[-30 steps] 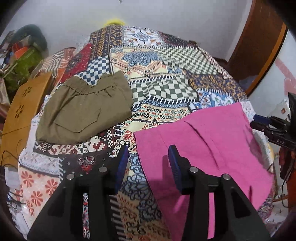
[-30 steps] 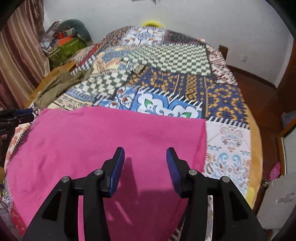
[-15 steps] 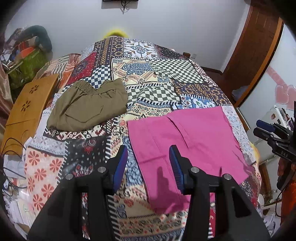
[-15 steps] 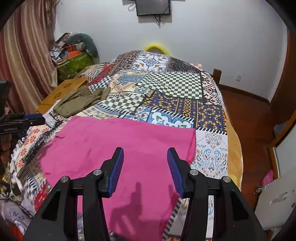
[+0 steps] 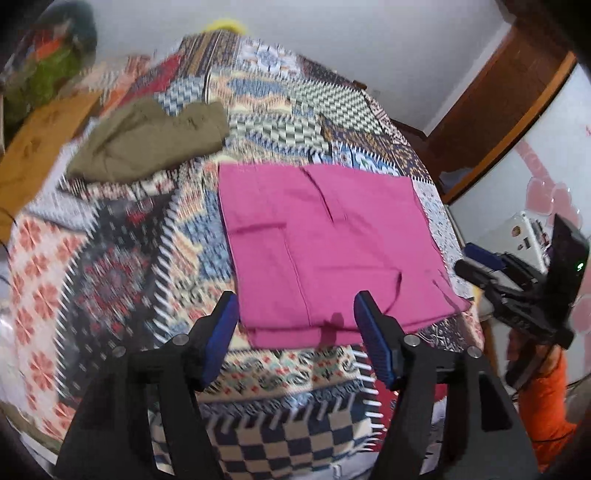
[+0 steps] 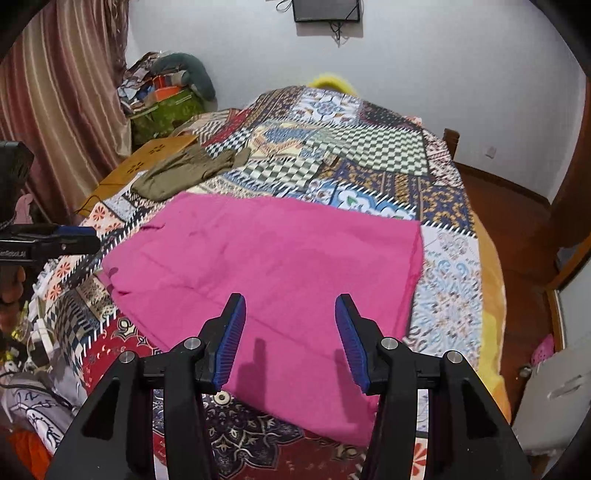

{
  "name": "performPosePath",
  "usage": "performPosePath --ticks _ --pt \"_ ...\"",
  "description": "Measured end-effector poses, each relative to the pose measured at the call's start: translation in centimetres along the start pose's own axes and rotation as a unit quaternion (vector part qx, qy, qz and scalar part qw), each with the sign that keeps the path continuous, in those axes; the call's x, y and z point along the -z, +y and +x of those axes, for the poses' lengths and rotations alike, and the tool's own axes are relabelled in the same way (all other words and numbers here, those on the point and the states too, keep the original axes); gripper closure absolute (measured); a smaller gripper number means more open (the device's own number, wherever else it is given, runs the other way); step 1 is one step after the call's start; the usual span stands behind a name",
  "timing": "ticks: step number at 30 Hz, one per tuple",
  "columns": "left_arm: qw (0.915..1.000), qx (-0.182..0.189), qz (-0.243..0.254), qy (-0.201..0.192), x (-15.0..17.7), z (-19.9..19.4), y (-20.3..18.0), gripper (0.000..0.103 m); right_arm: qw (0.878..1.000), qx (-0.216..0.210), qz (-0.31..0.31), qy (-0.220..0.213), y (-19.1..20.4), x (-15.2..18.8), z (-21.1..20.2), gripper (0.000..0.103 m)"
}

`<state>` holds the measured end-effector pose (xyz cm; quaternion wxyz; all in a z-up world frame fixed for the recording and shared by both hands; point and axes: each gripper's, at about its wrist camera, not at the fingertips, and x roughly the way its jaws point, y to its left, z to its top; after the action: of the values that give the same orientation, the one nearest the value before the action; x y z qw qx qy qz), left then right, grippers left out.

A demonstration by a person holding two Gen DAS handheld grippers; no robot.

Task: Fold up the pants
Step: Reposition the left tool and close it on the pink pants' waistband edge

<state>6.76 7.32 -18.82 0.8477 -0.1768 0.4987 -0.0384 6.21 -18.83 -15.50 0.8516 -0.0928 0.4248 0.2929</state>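
Both cameras ride behind their fingers, angled down over the bed (image 5: pixel 280 373) from its near end — left view's fingers (image 5: pixel 221 328) frame the pink pants' (image 5: pixel 317 240) near edge, right view's (image 6: pixel 232 339) their middle. Both share pants (image 6: pixel 266 266) and quilt (image 6: pixel 369 147).

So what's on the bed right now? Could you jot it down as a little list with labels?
surface: bed with patchwork cover
main item: pink pants, lying flat, partly folded
other garment: olive pants, beyond the pink, apart from them
left claw: jaws opening, nothing between them, above the pink pants' near edge
right claw: open, empty, over the pink pants
wall: dark screen
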Motion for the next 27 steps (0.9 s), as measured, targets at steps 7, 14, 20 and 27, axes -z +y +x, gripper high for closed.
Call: performPosePath --ticks 7,14,20,27 --pt "0.9965 0.041 -0.054 0.048 1.5 1.7 1.2 0.038 0.999 0.004 -0.023 0.042 1.0 1.8 3.0 0.056" --pt "0.9895 0.082 -0.098 0.068 2.1 1.7 2.1 0.037 0.999 -0.017 -0.009 0.040 0.6 2.5 3.1 0.057" --pt "0.9783 0.130 -0.144 0.074 2.3 1.9 2.8 0.034 0.999 -0.019 -0.013 0.036 0.6 2.6 3.2 0.056" --pt "0.9679 0.164 -0.173 0.079 1.4 3.2 2.9 0.032 0.999 -0.020 -0.013 0.034 0.5 2.6 3.3 0.056"
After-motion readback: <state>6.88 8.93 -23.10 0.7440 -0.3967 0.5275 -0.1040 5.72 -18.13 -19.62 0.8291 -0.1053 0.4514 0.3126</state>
